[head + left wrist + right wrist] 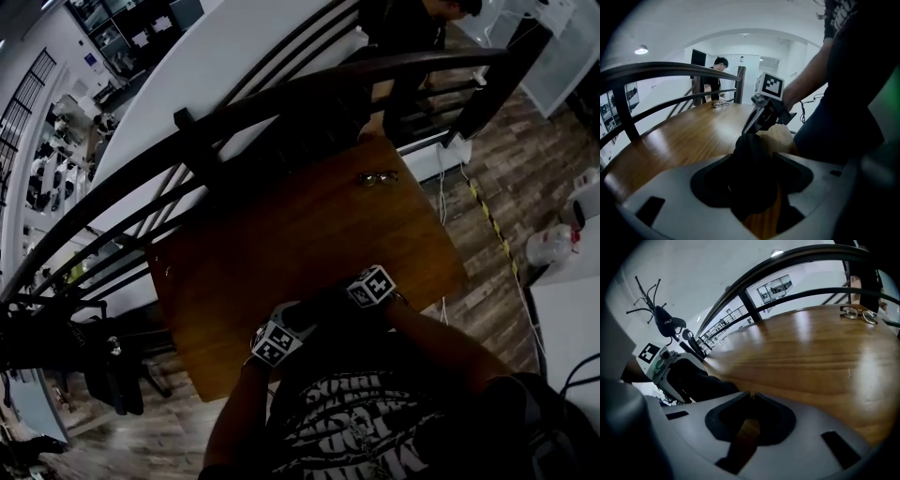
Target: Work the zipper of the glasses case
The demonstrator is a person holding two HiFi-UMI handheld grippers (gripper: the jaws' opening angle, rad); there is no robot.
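Observation:
The black glasses case (317, 309) lies at the near edge of the wooden table (281, 234), between my two grippers. My left gripper (752, 161) is shut on the case (751, 183), whose dark body fills the space between the jaws. My right gripper (751, 393) has its tips drawn almost together with nothing visible between them; the case (701, 380) lies just to its left. In the left gripper view the right gripper (746, 130) points its tips down at the far end of the case. I cannot make out the zipper.
A pair of glasses (377, 177) lies at the table's far edge. A dark curved railing (197, 131) runs along the table's left and far sides. A person (715, 77) stands beyond it. Cables and white containers (553, 246) are on the floor at right.

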